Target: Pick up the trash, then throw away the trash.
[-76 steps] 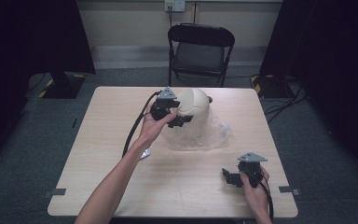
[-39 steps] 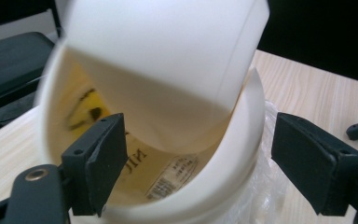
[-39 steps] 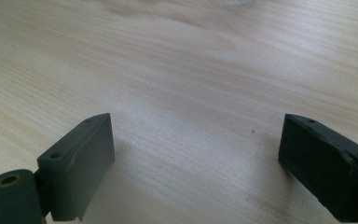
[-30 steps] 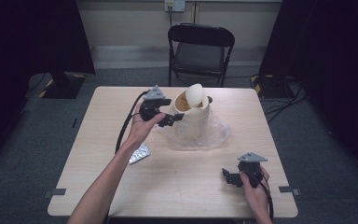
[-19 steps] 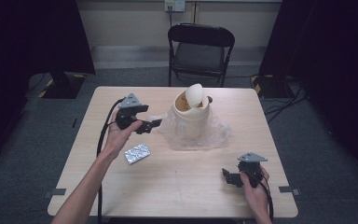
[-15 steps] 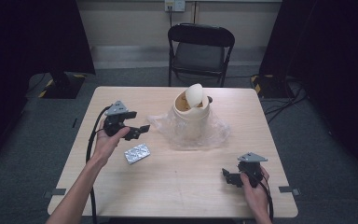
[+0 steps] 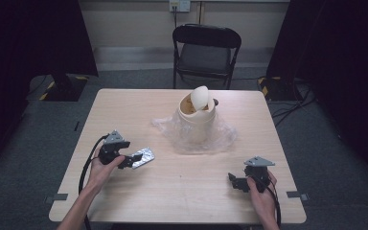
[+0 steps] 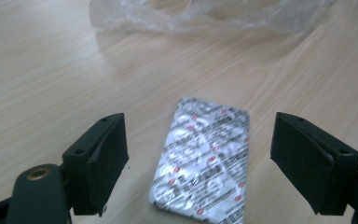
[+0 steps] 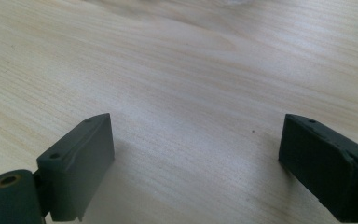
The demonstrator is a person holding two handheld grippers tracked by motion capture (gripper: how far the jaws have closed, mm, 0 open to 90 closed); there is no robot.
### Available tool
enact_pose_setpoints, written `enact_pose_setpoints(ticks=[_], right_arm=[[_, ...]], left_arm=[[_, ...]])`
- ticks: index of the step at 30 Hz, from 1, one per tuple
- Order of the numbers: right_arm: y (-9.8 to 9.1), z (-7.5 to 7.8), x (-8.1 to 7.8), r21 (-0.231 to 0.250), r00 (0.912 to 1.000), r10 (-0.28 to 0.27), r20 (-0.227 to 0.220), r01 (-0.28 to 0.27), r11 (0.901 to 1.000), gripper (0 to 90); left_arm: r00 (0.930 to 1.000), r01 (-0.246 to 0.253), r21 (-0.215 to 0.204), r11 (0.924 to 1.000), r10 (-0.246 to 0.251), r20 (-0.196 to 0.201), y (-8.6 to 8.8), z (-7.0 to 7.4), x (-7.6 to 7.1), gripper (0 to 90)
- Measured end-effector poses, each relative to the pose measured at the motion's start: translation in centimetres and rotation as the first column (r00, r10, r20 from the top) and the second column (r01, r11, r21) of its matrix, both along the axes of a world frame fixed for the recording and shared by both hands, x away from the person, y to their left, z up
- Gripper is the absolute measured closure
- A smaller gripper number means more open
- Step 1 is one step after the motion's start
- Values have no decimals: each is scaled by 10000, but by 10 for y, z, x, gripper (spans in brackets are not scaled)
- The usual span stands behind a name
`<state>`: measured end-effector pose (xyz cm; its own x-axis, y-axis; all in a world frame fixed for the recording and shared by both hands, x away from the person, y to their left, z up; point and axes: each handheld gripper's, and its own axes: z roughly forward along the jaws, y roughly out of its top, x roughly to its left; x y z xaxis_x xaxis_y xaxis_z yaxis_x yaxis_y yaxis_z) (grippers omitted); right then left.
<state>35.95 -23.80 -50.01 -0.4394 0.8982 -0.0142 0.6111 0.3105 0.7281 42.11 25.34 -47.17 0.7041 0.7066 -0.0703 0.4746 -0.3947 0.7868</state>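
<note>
Left tongs (image 7: pixel 135 158) had swung from the lidded bin (image 7: pixel 197 125) down to the foil blister pack (image 8: pixel 203 156) lying flat on the desk (image 7: pixel 182 191), jaws spread and just narrowing around it without contact (pickup looked imminent); right tongs (image 7: pixel 235 181) rested spread, empty.

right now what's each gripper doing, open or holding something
Left gripper: open, fingers either side of the flat silver foil blister pack, not pressing on it, just closing a little.
Right gripper: open, empty, over the bare light wooden table.
</note>
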Motion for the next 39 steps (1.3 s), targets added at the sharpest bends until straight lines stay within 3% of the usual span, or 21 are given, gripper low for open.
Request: enact_pose_setpoints(ticks=[2, 4, 6, 13, 15, 19, 27, 30, 31, 32, 39], right_arm=[[0, 0, 0, 0, 10000, 0, 0, 0, 10000, 92], [0, 0, 0, 3, 10000, -5, -5, 5, 10000, 92], [0, 0, 0, 5, 10000, -7, -7, 7, 10000, 92], [0, 0, 0, 10, 10000, -15, -17, 15, 10000, 92], [0, 0, 0, 0, 10000, -10, -9, 10, 10000, 92], [0, 0, 0, 0, 10000, -5, -5, 5, 10000, 92], [0, 0, 0, 8, 10000, -19, -29, 19, 10000, 92], [0, 0, 0, 0, 10000, -9, -7, 9, 10000, 92], [0, 0, 0, -1, 10000, -3, -1, 3, 10000, 92], [0, 0, 0, 2, 10000, -5, -5, 5, 10000, 92], [0, 0, 0, 2, 10000, -8, -6, 8, 10000, 92]], left_arm=[[9997, 54, 21, 10000, -54, -252, 3, -6, 2, 185], [10000, 1, 199, 9998, 0, -83, 2, -11, 1, 196], [9994, 109, 198, 9997, -103, -320, 2, -17, 1, 196], [9988, 250, 271, 9993, -238, -436, 1, -23, -3, 191], [9987, 287, 471, 9985, -267, -432, 0, -25, -4, 196], [9994, 191, 380, 9991, -180, -312, -1, -29, -3, 195], [9996, 294, 981, 9947, -288, -75, -6, -29, -6, 182], [9993, 372, 980, 9945, -374, 5, -7, -29, -6, 193], [9993, 372, 909, 9952, -376, 28, -7, -29, -6, 212], [9988, 466, 910, 9948, -478, 116, -7, -28, -6, 306], [9988, 449, 896, 9950, -463, 140, -6, -28, -6, 334]])
